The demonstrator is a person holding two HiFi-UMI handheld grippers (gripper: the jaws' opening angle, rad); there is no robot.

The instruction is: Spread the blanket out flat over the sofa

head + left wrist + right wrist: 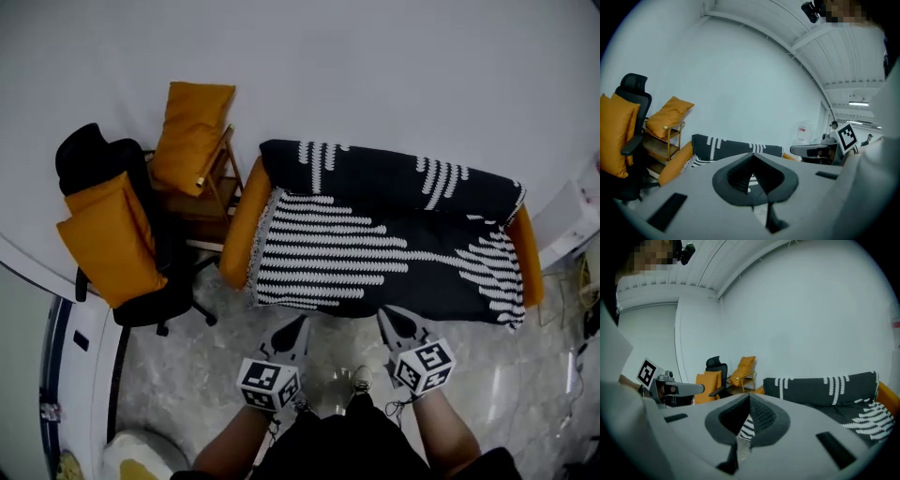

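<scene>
A black blanket [394, 234] with white leaf stripes lies spread over the orange sofa [241, 220], covering its seat and backrest. Its front hem hangs over the seat edge. My left gripper [296, 325] and right gripper [387, 317] hover side by side just in front of that hem, over the floor. Both are shut with nothing between the jaws. In the left gripper view the blanket [717, 146] shows beyond the closed jaws, and in the right gripper view the blanket [825, 387] drapes the backrest.
A black office chair [122, 234] carrying an orange cushion [108, 239] stands left of the sofa. Beside it a small wooden chair [211, 187] holds another orange cushion [192, 131]. A white cabinet [572, 220] sits at the right. The floor is marble.
</scene>
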